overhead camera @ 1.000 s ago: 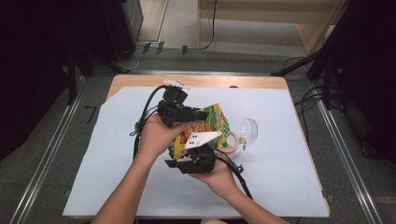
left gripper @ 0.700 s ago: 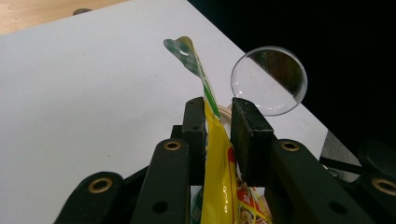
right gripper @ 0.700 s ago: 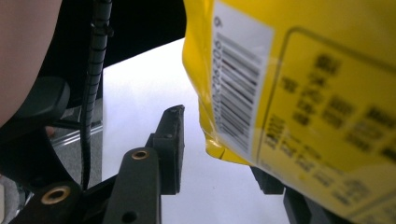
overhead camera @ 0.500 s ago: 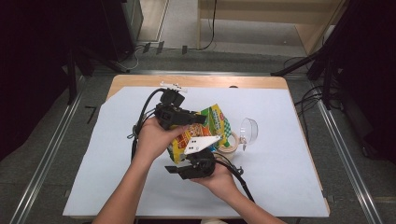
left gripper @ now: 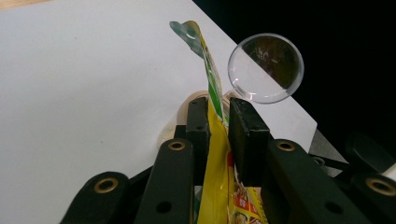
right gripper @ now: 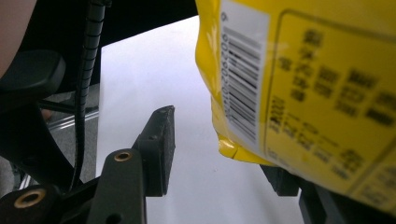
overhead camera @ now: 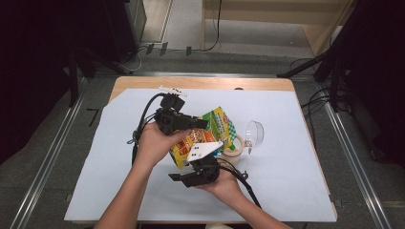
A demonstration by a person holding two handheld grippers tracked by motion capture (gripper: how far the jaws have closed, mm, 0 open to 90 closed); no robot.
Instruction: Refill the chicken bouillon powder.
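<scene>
A yellow and green snack bag (overhead camera: 217, 128) is held above the white sheet. My left gripper (overhead camera: 200, 124) is shut on the bag's top edge (left gripper: 215, 140). Its jaws have just been closing, and the foil is pinched between the black pads (left gripper: 246, 133). My right gripper (overhead camera: 193, 164) sits just below the bag, under its grey plate (overhead camera: 203, 150). Its jaws have just been opening and now stand apart (right gripper: 219, 158). The bag's barcoded lower corner (right gripper: 243, 93) hangs over the right jaw and is not pressed. The left pad (right gripper: 161, 140) stands free.
A clear plastic cup (overhead camera: 254, 133) lies on its side to the right of the bag, and is also seen past my left jaws (left gripper: 266, 67). A beige roll (overhead camera: 234, 152) sits beside it. The white sheet (overhead camera: 296, 186) covers the wooden table (overhead camera: 205, 83).
The right gripper's jaws have spread off the bag's lower end and the gripper sits slightly lower. The left gripper keeps the bag in much the same place.
</scene>
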